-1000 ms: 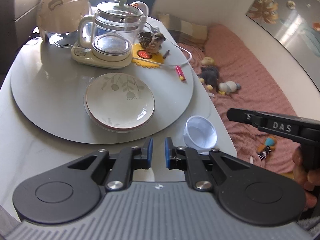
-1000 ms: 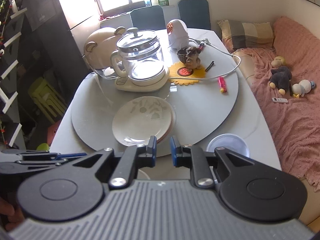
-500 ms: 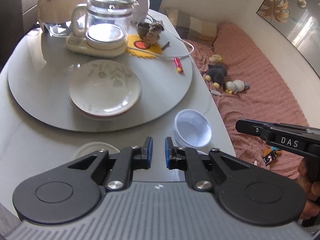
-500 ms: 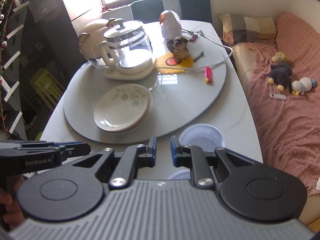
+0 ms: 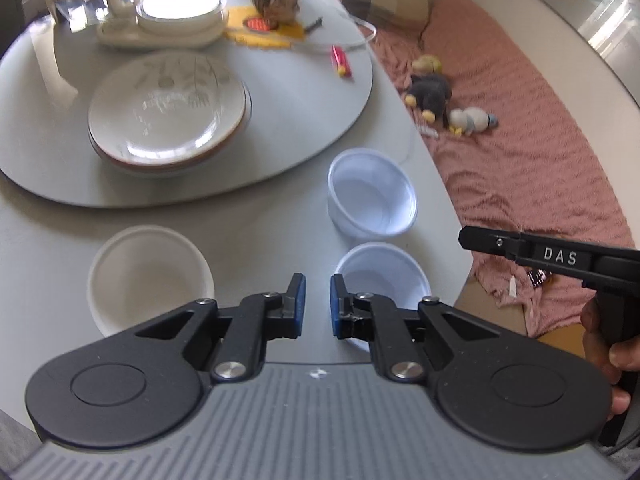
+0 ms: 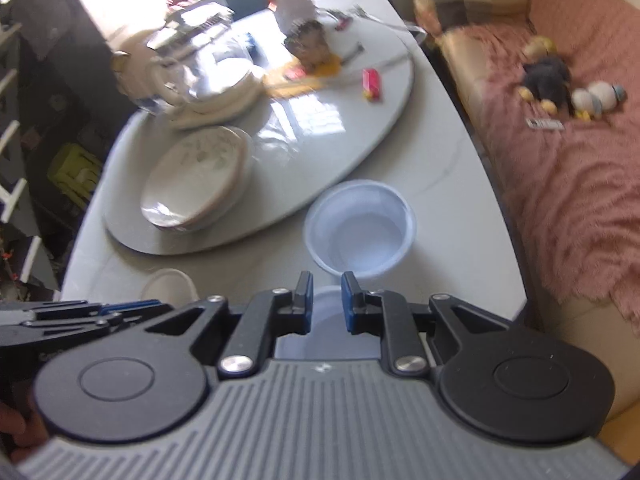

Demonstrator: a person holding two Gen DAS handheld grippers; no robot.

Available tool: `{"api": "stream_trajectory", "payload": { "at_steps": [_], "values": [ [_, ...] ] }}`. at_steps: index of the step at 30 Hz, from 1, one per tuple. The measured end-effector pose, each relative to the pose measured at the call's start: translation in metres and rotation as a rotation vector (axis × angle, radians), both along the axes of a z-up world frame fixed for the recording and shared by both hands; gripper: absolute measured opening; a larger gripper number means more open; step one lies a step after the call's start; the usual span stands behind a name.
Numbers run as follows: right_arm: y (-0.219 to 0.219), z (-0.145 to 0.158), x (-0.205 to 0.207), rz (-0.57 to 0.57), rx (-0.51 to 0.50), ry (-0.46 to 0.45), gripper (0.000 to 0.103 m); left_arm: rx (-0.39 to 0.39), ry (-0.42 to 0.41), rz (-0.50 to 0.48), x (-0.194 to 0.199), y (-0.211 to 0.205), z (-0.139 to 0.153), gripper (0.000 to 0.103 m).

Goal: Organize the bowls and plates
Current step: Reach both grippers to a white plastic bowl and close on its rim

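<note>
A stack of leaf-patterned plates sits on the grey turntable. Near the table's front edge stand a cream bowl and two translucent white bowls, one farther and one nearer. My left gripper hovers between the cream bowl and the nearer white bowl, jaws almost together with nothing in them. My right gripper hangs over the nearer white bowl, equally narrow and empty. Its black body shows at the right of the left wrist view.
A glass kettle on its base, a yellow mat with a figurine, a red item and a cable lie on the turntable's far side. Right of the table edge is a pink-covered sofa with soft toys.
Both grippers have come down and back toward the table's front edge. The cream bowl and the nearer white bowl have entered view. Jaws look unchanged.
</note>
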State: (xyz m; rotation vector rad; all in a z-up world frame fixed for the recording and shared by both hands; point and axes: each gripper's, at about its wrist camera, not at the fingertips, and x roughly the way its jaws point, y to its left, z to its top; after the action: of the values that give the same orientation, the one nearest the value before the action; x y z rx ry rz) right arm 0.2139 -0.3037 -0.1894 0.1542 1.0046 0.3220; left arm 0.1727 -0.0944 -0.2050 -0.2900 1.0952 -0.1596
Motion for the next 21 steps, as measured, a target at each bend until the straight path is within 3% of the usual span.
{"api": "stream_trajectory", "payload": {
  "at_steps": [2,4,9,12,21],
  "values": [
    [-0.005,-0.009,0.004,-0.023,0.007,0.043,0.020,-0.011,0.028,-0.001,0.002,-0.001,-0.007,0.021],
    [-0.011,-0.021,0.009,-0.034,0.033,0.097,0.020,-0.003,0.054,-0.003,0.004,-0.003,-0.013,0.055],
    [-0.020,-0.048,0.015,-0.087,0.056,0.199,0.020,-0.031,0.088,-0.008,0.009,-0.008,-0.024,0.057],
    [-0.025,-0.061,0.016,-0.120,0.092,0.254,0.031,-0.030,0.117,-0.036,0.016,-0.016,-0.033,0.057],
    [-0.033,-0.076,0.021,-0.143,0.106,0.287,0.032,-0.026,0.211,-0.084,0.039,-0.032,-0.067,0.056]
  ]
}}
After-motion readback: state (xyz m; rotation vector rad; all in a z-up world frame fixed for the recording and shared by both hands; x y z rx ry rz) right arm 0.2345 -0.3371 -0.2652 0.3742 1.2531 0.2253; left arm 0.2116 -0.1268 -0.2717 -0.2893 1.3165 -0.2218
